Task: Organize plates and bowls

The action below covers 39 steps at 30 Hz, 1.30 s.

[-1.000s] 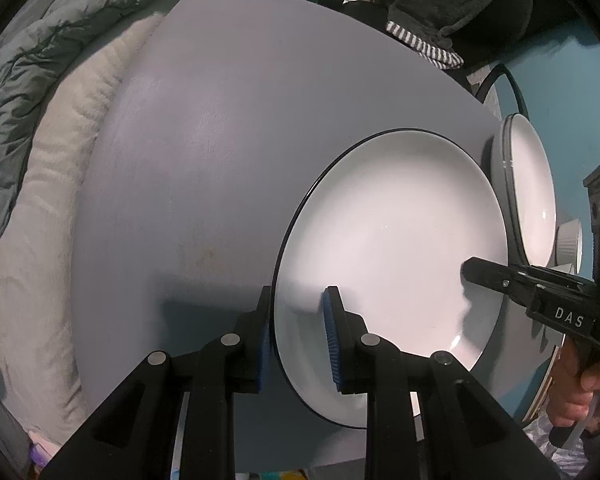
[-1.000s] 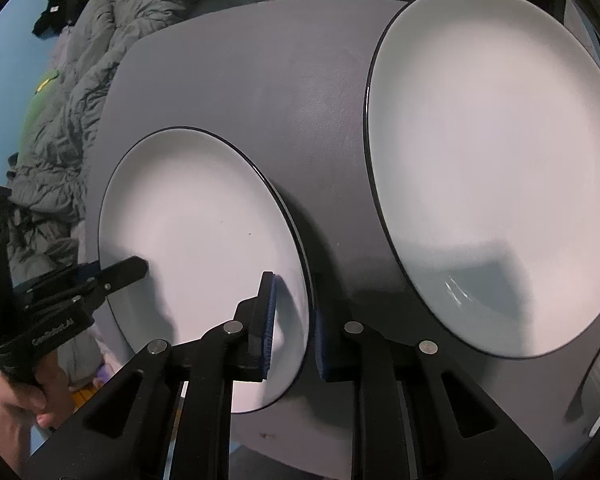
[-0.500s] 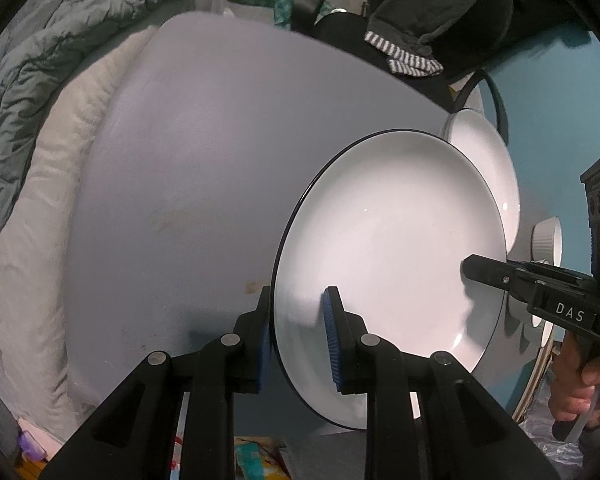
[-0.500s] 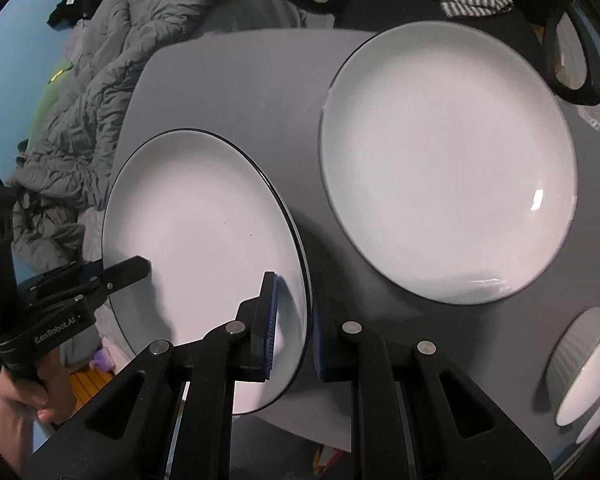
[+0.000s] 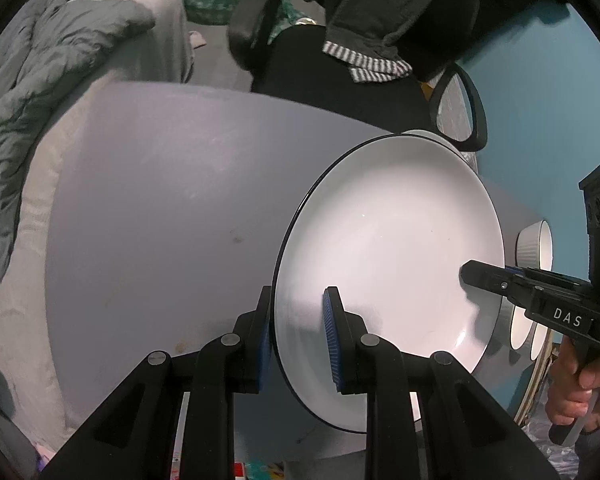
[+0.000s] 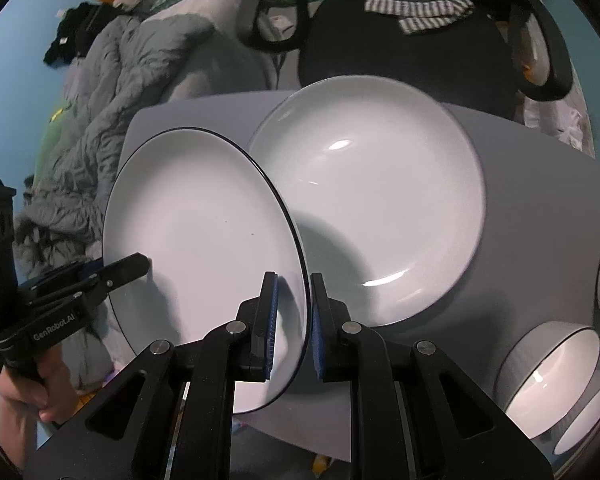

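You have both claws, left claw (image 5: 296,334) and right claw (image 6: 291,322), clamped on opposite rims of the black-rimmed plate (image 5: 388,264) | plate held clear above table (image 5: 160,208) | two-point grip keeps it level | likely bound for the second plate (image 6: 372,196) beside the bowls (image 6: 548,380).

Place: a lived-in bedroom in a home, used here as a makeshift dining spot.
Bedding: a rumpled grey quilt (image 6: 112,92) over pale sheets, far left of the right gripper (image 6: 291,320).
Table: a plain grey tabletop (image 5: 160,200) below the fingers, close against the bed.
Chair: a black office chair (image 6: 404,52) beyond the table, a striped cloth (image 6: 424,10) draped on it.
Walls: painted teal-blue (image 5: 548,120), right of the left gripper (image 5: 296,332).
Clutter: dark clothes (image 6: 74,32) heaped up left.
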### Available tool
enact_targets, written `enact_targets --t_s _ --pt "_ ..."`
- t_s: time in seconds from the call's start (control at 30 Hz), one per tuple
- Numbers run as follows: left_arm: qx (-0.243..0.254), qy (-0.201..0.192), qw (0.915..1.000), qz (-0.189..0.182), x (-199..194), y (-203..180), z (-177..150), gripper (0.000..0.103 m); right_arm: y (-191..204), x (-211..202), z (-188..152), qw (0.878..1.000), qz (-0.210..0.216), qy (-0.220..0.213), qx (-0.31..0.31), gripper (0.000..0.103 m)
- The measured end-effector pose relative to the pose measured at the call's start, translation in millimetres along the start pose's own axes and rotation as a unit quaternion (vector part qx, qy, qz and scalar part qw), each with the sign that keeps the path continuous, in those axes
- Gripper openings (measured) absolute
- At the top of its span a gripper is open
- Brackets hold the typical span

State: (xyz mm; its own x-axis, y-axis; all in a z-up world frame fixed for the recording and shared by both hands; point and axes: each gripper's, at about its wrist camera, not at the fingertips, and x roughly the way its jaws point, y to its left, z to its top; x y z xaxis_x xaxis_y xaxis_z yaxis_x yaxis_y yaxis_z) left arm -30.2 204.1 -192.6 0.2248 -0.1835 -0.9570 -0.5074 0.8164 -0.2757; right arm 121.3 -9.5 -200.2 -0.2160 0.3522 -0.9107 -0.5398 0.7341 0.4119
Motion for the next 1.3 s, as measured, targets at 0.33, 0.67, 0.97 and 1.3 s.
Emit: enact_targets --t_s 0.33,0.67,0.97,1.3 --pt "0.026 0.015 0.9995 0.012 24 -42 26 0.023 -45 -7 13 0.999 0.001 -0.001 0.038 0.016" --pt "0.019 0.032 0.9991 0.022 44 -53 39 0.024 -66 2 21 0.998 -0.005 0.01 0.058 0.017" --pt "0.025 0.043 0.9983 0.031 59 -64 45 0.025 -80 7 26 0.997 -0.023 0.013 0.077 0.018" --pt "0.052 0.044 0.9956 0.065 66 -80 52 0.036 -84 6 31 0.992 -0.029 -0.018 0.121 0.029"
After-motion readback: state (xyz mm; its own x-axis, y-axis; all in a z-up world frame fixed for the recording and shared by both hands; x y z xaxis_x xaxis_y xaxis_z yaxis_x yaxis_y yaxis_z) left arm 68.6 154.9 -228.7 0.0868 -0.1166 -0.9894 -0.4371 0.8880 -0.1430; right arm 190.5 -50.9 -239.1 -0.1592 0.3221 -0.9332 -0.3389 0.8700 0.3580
